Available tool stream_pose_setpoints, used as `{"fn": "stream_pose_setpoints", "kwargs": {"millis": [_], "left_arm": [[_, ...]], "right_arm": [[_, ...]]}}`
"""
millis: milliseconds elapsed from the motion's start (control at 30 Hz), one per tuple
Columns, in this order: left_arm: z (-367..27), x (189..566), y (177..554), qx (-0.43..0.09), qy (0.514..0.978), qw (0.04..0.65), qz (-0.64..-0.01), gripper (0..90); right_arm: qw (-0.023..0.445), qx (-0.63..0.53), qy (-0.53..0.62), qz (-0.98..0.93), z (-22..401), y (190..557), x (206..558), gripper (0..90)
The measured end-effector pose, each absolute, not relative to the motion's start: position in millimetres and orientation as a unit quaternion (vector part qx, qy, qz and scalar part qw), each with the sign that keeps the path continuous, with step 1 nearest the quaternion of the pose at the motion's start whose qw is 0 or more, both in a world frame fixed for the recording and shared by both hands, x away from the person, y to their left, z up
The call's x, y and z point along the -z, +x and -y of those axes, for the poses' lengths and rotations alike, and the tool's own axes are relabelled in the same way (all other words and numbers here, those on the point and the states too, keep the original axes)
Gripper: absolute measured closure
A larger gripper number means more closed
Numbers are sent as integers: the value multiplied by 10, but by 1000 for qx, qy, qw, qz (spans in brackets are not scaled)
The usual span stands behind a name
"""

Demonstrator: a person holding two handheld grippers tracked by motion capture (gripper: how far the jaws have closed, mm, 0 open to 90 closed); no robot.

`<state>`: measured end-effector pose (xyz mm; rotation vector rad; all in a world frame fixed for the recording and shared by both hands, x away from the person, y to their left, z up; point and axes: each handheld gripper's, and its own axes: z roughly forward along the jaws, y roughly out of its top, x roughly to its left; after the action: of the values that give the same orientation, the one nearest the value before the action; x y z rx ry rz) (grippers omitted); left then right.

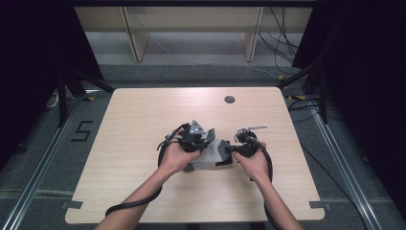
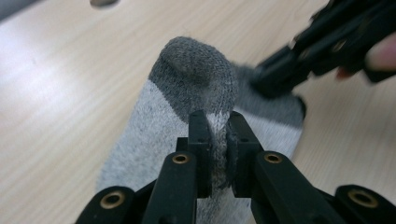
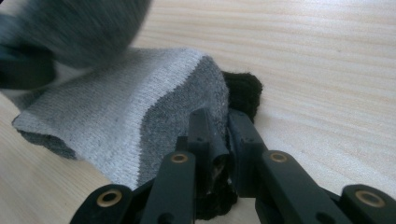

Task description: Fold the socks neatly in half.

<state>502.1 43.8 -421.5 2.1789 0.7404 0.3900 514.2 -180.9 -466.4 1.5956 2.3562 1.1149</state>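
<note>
One grey sock (image 1: 210, 157), two tools pinching it, left tool (image 2: 218, 140), right tool (image 3: 218, 135)

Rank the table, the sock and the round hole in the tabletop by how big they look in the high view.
1. Table, largest by far.
2. Sock, grey, pinched by the left tongs and the right tongs, which partly cover it.
3. Round hole, smallest, though it lies farther from the camera.

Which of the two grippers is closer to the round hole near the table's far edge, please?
Right. The right gripper sits below the round hole, clamped on the grey sock. The left gripper, pinching the same sock, lies slightly further left, so the difference is small.
</note>
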Motion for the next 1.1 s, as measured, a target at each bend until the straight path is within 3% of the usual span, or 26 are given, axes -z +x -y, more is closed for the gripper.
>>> {"fn": "stream_pose_setpoints", "kwargs": {"millis": [200,400,567,800,867,933,967,1000,1100], "left_arm": [[-288,4162,4955,-153,868,397,-255,812],[-163,4469,4938,-127,894,365,-227,788],[-159,4513,4946,-123,897,363,-222,778],[-143,4527,4927,-125,898,362,-217,764],[-147,4527,4910,-126,900,360,-210,743],[-162,4527,4866,-129,897,371,-204,691],[-183,4509,4836,-133,892,379,-209,629],[-208,4491,4807,-138,889,383,-210,587],[-382,4454,4693,-161,882,387,-214,578]], "right_arm": [[38,-366,528,-766,1822,5145,4677,809],[31,-368,536,-759,1849,5159,4689,802],[31,-382,554,-739,1882,5145,4519,693],[51,-426,527,-733,1829,5130,4222,630],[42,-409,523,-746,1759,5148,4283,676],[42,-387,519,-761,1723,5168,4374,780],[45,-375,513,-771,1712,5174,4430,829],[49,-371,513,-773,1711,5176,4461,837],[51,-365,514,-775,1743,5176,4484,841]]}}
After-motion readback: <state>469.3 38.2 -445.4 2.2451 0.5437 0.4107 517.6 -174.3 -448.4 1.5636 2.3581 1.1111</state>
